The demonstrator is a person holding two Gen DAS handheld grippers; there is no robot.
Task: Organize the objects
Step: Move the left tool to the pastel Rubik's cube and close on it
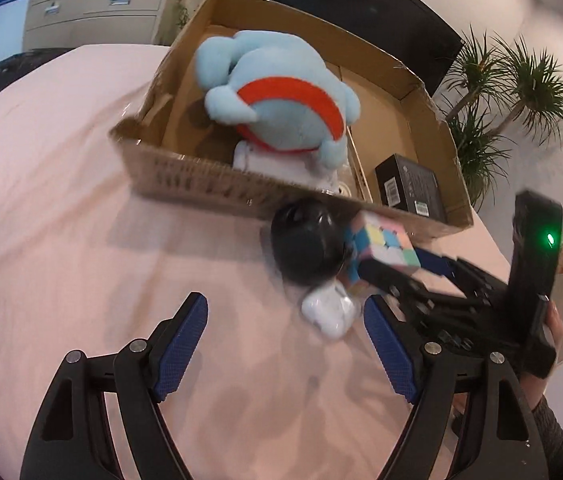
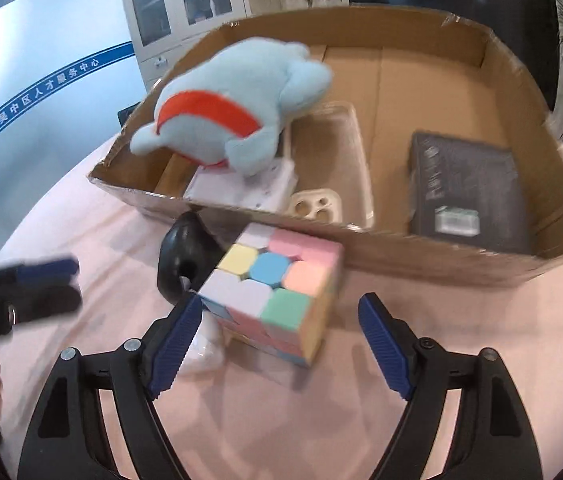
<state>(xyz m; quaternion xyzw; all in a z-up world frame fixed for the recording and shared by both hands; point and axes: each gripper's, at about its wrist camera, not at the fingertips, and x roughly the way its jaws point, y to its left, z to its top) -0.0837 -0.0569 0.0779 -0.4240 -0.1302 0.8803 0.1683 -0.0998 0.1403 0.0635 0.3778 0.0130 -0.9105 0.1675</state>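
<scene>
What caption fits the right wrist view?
Open right gripper approaches a pastel puzzle cube beside the cardboard box.

1. A beige cabinet with glass doors and metal-handled drawers (image 2: 185, 8) is standing against the far wall
2. A large black screen (image 1: 369, 4) is hanging behind the table
3. Green spiky-leaved potted palms (image 1: 521, 80) are growing at the right
4. A blue curved wall stripe with white characters (image 2: 45, 92) is running across the pale wall at the left

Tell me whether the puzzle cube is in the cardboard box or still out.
Out. The puzzle cube sits on the pink tablecloth, outside the cardboard box's near wall.
</scene>
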